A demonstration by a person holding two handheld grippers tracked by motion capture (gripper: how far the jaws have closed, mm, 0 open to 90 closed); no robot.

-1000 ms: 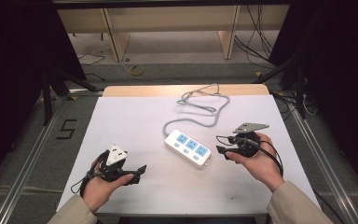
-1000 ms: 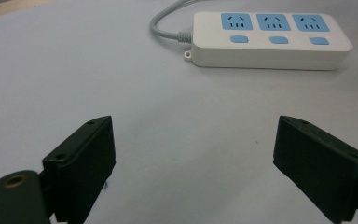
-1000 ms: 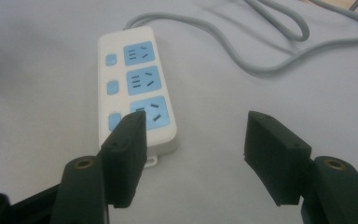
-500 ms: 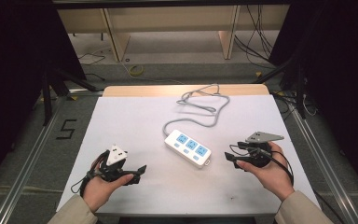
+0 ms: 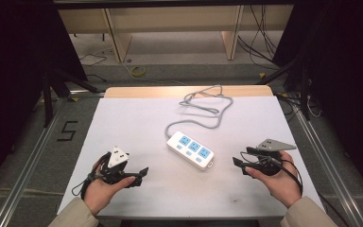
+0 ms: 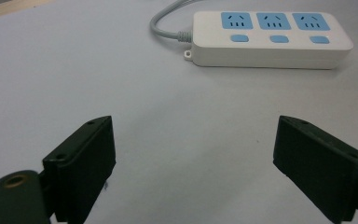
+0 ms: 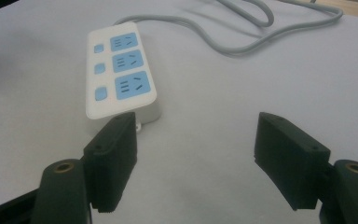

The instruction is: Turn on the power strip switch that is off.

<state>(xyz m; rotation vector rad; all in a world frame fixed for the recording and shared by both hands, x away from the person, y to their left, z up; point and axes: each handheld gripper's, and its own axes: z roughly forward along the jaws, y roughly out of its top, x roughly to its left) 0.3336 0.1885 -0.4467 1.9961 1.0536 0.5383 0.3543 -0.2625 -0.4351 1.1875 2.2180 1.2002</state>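
A: Where does the white plastic power strip point(image 5: 190, 150) with 3 blue sockets lie?

B: Flat on the white-covered desk point(image 5: 137, 123), near its middle and set at a slant, between the 2 hands. Its grey cable point(image 5: 203, 106) leaves the far-left end and loops toward the far wooden edge of the desk.

A: And the left tool point(image 5: 139, 173)?

B: It sits low at the near-left corner, held in the person's left hand point(image 5: 101, 187), well apart from the strip. Its black jaws stand spread with bare desk between them; in the left gripper view the strip point(image 6: 270, 39) lies ahead, sockets up, each with a blue button beside it.

A: The right tool point(image 5: 240, 159)?

B: Held in the right hand point(image 5: 276, 182) at the near-right, near the strip's end but not touching it. Its jaws have just been opening and stand wide, nothing between them. In the right gripper view the strip point(image 7: 121, 70) lies just beyond the left jaw, with the cable point(image 7: 261, 32) curving off behind.
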